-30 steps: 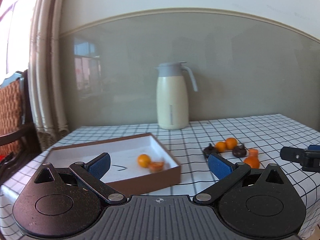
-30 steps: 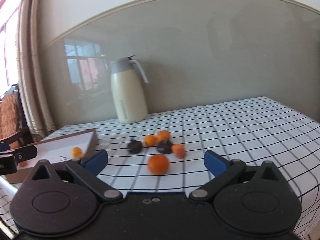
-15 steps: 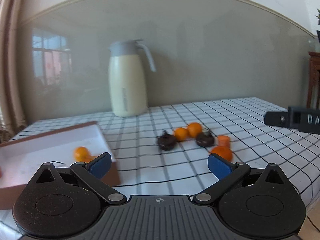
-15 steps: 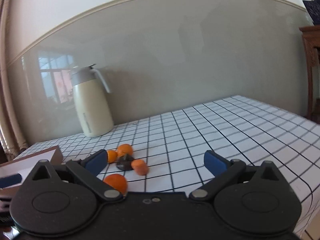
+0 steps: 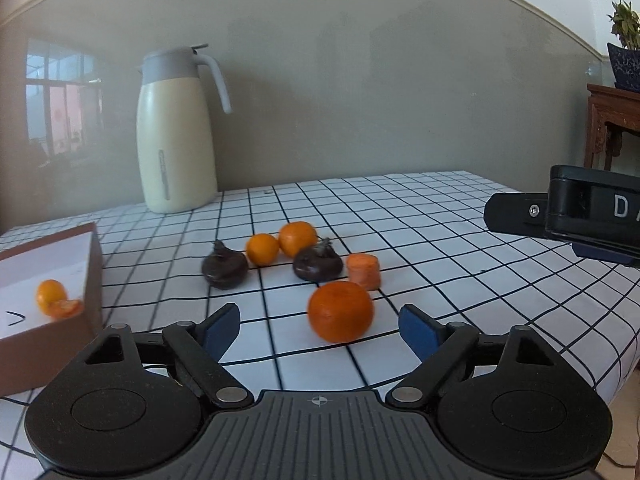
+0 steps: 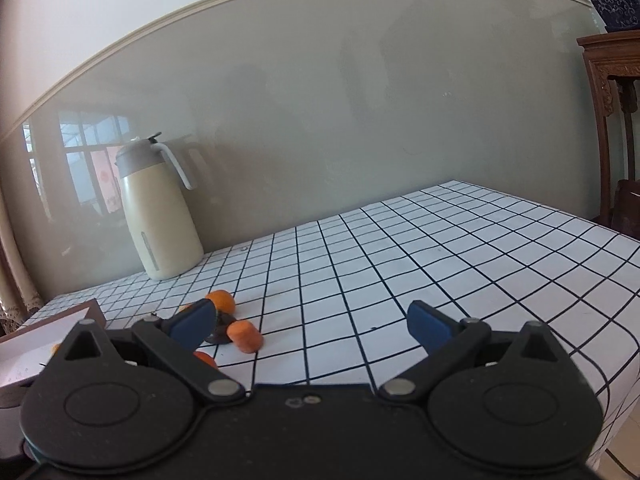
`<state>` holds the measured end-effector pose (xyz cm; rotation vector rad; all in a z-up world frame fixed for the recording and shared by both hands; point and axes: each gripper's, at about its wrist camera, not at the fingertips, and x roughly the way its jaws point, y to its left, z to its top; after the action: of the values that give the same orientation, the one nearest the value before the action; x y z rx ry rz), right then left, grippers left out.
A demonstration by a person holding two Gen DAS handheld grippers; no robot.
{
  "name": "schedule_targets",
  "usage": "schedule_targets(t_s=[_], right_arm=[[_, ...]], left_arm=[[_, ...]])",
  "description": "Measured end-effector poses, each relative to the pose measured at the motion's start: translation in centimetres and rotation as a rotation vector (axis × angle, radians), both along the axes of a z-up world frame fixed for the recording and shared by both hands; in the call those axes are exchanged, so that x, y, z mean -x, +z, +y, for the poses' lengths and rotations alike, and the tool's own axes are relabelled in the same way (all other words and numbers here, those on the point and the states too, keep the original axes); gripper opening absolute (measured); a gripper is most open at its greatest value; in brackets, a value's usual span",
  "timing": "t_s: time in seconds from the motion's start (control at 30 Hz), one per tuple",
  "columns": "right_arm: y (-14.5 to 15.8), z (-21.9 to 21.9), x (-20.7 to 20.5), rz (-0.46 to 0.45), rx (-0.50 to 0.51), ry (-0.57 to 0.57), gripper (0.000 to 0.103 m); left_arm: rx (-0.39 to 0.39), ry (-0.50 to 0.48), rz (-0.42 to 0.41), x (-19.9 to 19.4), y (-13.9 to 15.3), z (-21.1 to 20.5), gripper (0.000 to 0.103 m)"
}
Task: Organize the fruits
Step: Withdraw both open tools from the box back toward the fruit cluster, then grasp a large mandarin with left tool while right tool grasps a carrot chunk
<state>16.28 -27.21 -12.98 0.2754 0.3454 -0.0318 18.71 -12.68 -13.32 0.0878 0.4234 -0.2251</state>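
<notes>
Left gripper (image 5: pixel 320 322): fingers (image 5: pixel 420 330) spread and closing, the near orange (image 5: pixel 341 311) lying between them, pads not yet touching its skin. Right gripper (image 6: pixel 312 322): fingers (image 6: pixel 430 325) spread wide, nothing between them, held off to the right over bare cloth. Step in hand, by judgement: pick-up of the near orange for transfer to the box (image 5: pixel 93 264); next move calls for the pads to meet the fruit squarely at its widest part, since a round body may roll away, then a lift and carry leftward over the box wall. Near orange: round, bright, slightly blurred, resting on the checked desk (image 5: pixel 440 216) just ahead of the fingers. Behind it: a carrot piece (image 5: pixel 363 271), two dark fruits (image 5: pixel 318 265), two small oranges (image 5: pixel 298 238), clustered close. Box: brown-walled, white inside, at left, already holding a small orange and a segment (image 5: pixel 54 303). Cream jug (image 5: pixel 176 148) at rear.
</notes>
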Motion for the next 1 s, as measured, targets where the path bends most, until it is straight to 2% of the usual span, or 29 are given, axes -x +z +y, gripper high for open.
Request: schedule_targets(t_s=[0.13,0.2,0.3,0.5,0.6,0.7,0.83,1.0], right_arm=[[0.0,-0.3,0.1,-0.005,-0.005,-0.006,0.096],[-0.1,-0.4,0.1,-0.001,-0.008,-0.005,0.096],[-0.2,-0.4,-0.1,0.009,-0.012,0.0,0.096],[-0.2,0.4,-1.2,0.021,-0.011,0.035,0.096],[-0.2,1.4,-2.6,0.033,-0.005,0.072,0.095],[-0.4,2.5,-4.4,0.057,0.017,0.11,0.091],[-0.9,3.6,-6.4,0.103,0.024,0.142,0.084],[-1.5,4.5,-7.9,0.143,0.047,0.157,0.078]], left_arm=[[0.002,0.014,0.014,-1.0,-0.3,-0.7,0.081],[0.001,0.029,0.021,-1.6,-0.4,-1.0,0.074],[0.006,0.054,0.062,-2.8,-0.7,-1.3,0.069],[-0.013,0.148,0.063,-3.8,-0.9,0.2,0.069],[0.022,0.185,0.107,-4.5,-0.9,2.0,0.069],[-0.005,0.183,0.081,-4.5,-0.6,2.8,0.069],[0.029,0.198,0.104,-5.1,-0.6,4.2,0.069],[0.033,0.213,0.113,-5.1,-0.8,5.4,0.069]])
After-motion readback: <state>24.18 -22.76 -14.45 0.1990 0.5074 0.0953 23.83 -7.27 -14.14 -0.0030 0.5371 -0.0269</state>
